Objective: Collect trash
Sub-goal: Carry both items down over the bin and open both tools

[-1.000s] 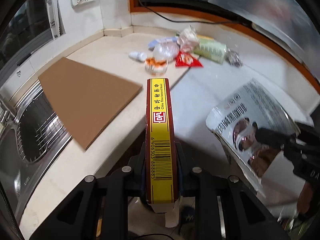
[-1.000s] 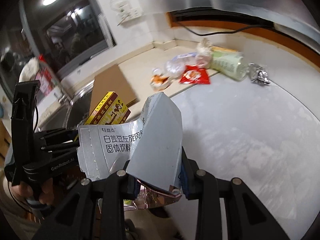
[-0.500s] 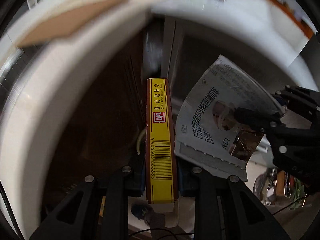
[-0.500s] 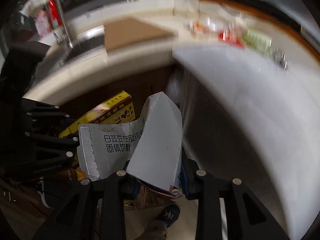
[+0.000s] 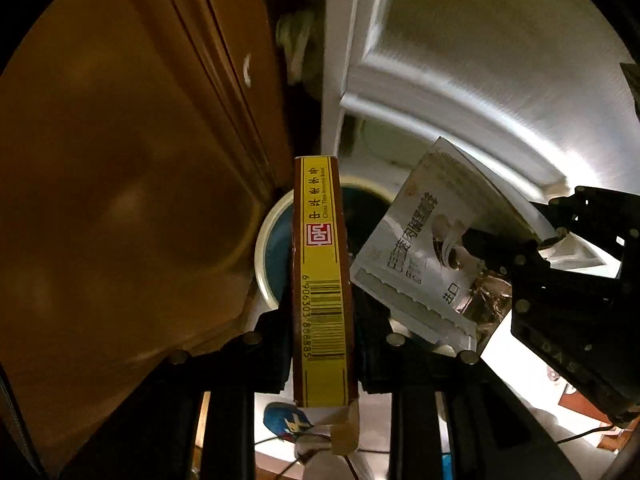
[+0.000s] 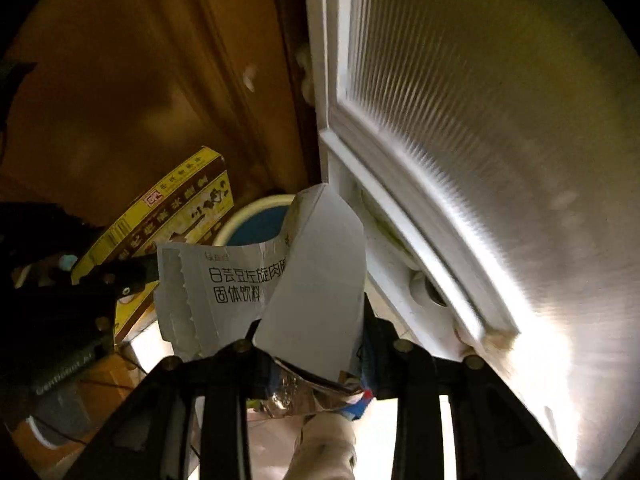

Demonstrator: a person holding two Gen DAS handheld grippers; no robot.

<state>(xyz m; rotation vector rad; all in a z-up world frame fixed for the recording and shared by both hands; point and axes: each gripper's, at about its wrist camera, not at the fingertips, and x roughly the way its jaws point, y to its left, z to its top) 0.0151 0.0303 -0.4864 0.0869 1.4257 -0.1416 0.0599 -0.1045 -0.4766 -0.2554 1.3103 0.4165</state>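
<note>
My left gripper (image 5: pixel 322 316) is shut on a yellow and brown carton (image 5: pixel 320 264), held edge-up; the carton also shows in the right wrist view (image 6: pixel 168 216). My right gripper (image 6: pixel 312 336) is shut on a torn silver-white drink powder bag (image 6: pixel 280 280), which also shows in the left wrist view (image 5: pixel 424 248). Both point down at a round bin with a pale rim and blue liner (image 5: pixel 272 248), partly hidden behind the carton and bag; its rim also shows in the right wrist view (image 6: pixel 256 216). Both items hang just above its opening.
A brown wooden cabinet door (image 5: pixel 120 160) stands left of the bin. A ribbed silver door in a white frame (image 6: pixel 480 120) stands to the right. A shoe (image 5: pixel 288 420) and pale floor show below. The bin sits in the narrow corner between them.
Both grippers have swung down from the countertop to below its edge, carrying the carton and the bag. The counter is out of view; the bin now shows under both items.
</note>
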